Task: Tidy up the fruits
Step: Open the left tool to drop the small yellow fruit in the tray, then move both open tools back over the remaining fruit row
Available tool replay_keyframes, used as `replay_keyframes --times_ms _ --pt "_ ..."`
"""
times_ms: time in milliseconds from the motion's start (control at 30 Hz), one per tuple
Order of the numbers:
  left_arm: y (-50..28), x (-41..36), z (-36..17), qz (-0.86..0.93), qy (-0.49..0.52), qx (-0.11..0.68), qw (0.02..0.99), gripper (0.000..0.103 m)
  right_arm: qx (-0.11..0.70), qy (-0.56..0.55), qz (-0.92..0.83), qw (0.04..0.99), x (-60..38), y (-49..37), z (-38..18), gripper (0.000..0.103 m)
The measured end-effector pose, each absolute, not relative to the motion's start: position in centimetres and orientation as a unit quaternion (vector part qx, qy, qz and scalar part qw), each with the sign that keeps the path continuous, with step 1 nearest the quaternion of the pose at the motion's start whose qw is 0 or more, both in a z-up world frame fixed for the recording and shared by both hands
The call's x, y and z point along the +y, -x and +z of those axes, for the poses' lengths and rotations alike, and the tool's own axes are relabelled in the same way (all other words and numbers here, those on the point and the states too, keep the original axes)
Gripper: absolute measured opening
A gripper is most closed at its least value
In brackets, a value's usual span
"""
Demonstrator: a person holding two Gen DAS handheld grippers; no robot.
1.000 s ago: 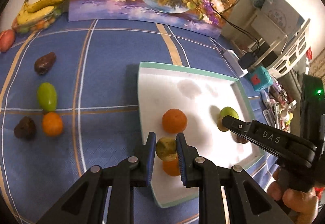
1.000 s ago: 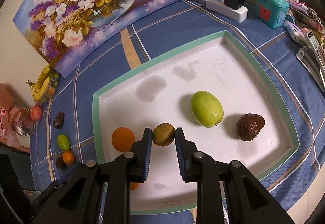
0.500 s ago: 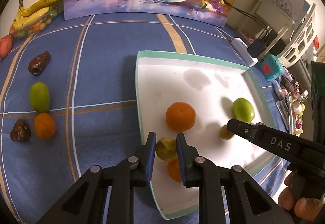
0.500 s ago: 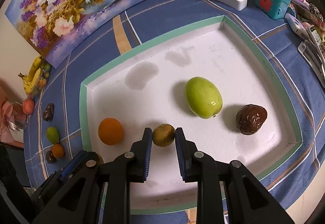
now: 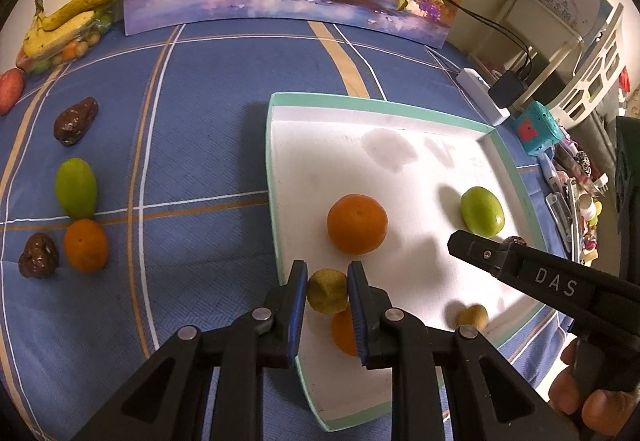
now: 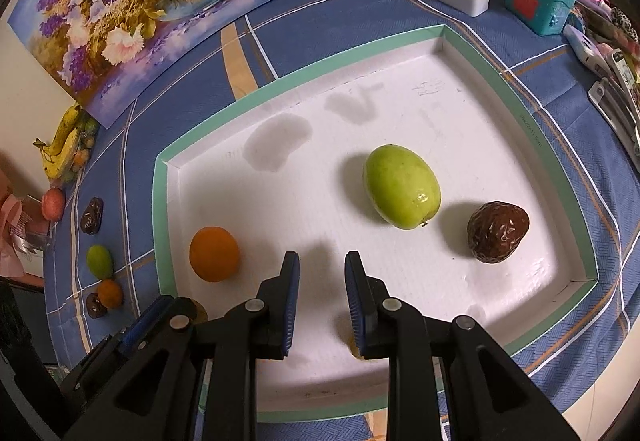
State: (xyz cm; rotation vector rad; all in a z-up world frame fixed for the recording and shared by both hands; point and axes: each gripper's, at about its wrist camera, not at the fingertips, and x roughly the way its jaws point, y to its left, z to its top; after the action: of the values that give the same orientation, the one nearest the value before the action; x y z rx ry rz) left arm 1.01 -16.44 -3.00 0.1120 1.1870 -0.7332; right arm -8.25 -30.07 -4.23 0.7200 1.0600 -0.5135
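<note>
The left gripper point(image 5: 327, 295) is clenched on a small olive-green fruit point(image 5: 326, 291), held over the near left edge of the white tray point(image 5: 404, 109), with an orange point(image 5: 343, 329) just beneath it. That held fruit hardly appears in the right wrist view, where only a dark sliver shows behind the left tool at the tray's near left corner. The right gripper point(image 6: 322, 281) stands released, its pads apart with nothing between them; the small brownish-green fruit point(image 5: 473, 317) it had been holding half a second ago now lies on the tray near the near edge — plain in the left view, only a yellowish sliver beside the right finger in the right view. The right view alone shows the dark wrinkled fruit point(image 6: 497, 237) in full, near the tray's right edge beside the green fruit point(image 6: 401, 192); in the left view the right tool covers nearly all of it. A second orange point(image 6: 214, 253) sits toward the tray's left edge. The left view shows best the fruits still on the blue cloth point(image 5: 200, 113) near its left edge — two dark ones point(image 5: 75, 120), a green one point(image 5: 75, 187) and an orange one point(image 5: 85, 245).
</note>
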Motion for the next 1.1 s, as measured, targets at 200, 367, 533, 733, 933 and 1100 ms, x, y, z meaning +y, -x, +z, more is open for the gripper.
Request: replay_keyframes --times_ms 200,367,533,733,933,1100 --pt "-1.3 -16.2 -3.1 -0.336 -0.042 0.557 0.759 0.024 0.484 -0.331 -0.236 0.774 -30.0 8.3 -3.9 0.024" --pt "-1.2 -16.1 -3.0 -0.335 -0.040 0.561 0.756 0.024 0.484 -0.331 -0.235 0.775 -30.0 8.4 -3.9 0.024" --pt "-1.3 -15.8 -2.4 -0.337 -0.032 0.555 0.759 0.024 0.483 -0.331 -0.235 0.776 -30.0 8.3 -3.7 0.024" --pt "-2.5 -14.2 -1.3 -0.308 -0.033 0.552 0.774 0.026 0.484 -0.328 -0.230 0.778 -30.0 8.2 -3.7 0.024" --pt "-5.0 -10.1 -1.4 -0.228 0.000 0.562 0.795 0.065 0.488 -0.320 -0.227 0.780 -29.7 7.9 -3.7 0.024" --pt "-6.6 -6.8 -2.4 -0.133 0.004 0.576 0.807 0.078 0.487 -0.305 -0.223 0.787 -29.1 7.5 -3.4 0.024"
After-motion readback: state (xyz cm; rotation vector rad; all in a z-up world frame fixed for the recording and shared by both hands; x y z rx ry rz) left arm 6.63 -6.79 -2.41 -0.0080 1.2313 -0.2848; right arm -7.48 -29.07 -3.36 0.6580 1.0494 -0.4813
